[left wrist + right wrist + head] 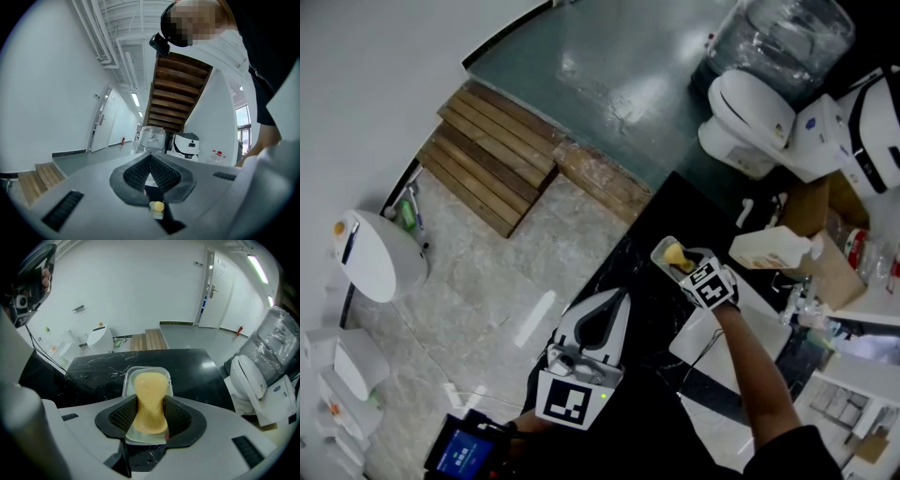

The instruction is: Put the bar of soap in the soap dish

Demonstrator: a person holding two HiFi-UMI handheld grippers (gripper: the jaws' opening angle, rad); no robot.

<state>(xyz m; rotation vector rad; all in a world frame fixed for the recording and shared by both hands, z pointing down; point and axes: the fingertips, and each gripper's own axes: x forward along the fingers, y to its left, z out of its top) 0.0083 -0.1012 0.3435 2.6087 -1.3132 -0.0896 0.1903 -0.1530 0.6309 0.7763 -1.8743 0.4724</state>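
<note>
Nearest: left gripper point(619, 300), raised over the near left edge of the black marble countertop point(652, 309). Jaws pressed together tip to tip, with nothing between them. Aimed toward the far part of the countertop.

Next: right gripper point(149, 404), at the end of the person's forearm point(757, 375), over the far half of the countertop. Jaws pinching the yellow bar of soap point(150, 385) by its two long sides, at the narrowed waist. Soap set lengthwise along the jaws: near end between the ribbed pads, far end projecting past the tips.

Directly beneath: clear plastic soap dish point(145, 370), rectangular with rounded corners, standing on the countertop clear of the far edge. Soap wholly within the dish outline and low over it. Contact between soap and dish floor not determinable.

Right of the dish, near it: white plastic bottle point(769, 248) lying on its side against a brown cardboard box point(825, 258).

Farther, past the far corner of the countertop: white toilet point(748, 120) on the floor, lid down, with a plastic-wrapped object point(792, 37) just behind it.

Far left, on the floor: wooden steps point(492, 155).
</note>
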